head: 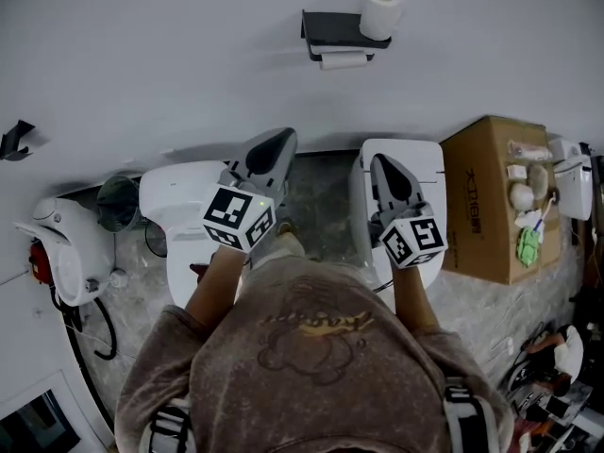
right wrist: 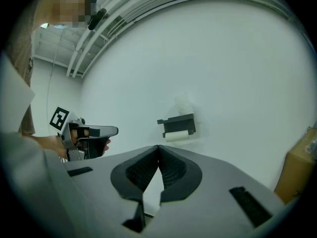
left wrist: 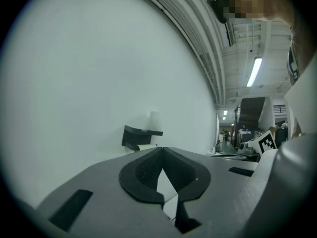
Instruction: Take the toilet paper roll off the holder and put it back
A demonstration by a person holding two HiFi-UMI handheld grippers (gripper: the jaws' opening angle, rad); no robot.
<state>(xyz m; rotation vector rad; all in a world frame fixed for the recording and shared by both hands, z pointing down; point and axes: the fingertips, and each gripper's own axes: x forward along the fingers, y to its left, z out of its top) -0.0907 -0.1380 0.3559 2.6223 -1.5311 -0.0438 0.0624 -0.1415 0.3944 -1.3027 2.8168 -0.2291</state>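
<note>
Status: approach stage, nothing grasped. Left gripper and right gripper are held side by side and level. Both aim toward 12 o'clock in the head view, where the holder is fixed to the white wall.

Left gripper view: fingers pressed together at the tips, nothing between them. Right gripper view: same, tips meeting, empty. Judged reason: spread fingers serve no purpose this far from the target, so opening can wait until arrival.

Task item: toilet paper roll hangs under the holder's dark shelf. In the right gripper view the toilet paper roll sits near 12 o'clock of the fingertips. In the left gripper view it sits nearer 11 o'clock. Right gripper looks better lined up (judgement only).

Surroundings:
- Spare roll stands upright on the shelf top, at its right end. It is just above the target, so a careless lift could knock it off.
- White toilet lies at 9 o'clock of the left gripper.
- Second white fixture lies under the right gripper.
- Cardboard box stands at 3 o'clock, with small items on top.

These sit low, between the person and the wall. They likely limit how near the person can stand, so a reach over them looks needed. Air path to the holder appears open.
</note>
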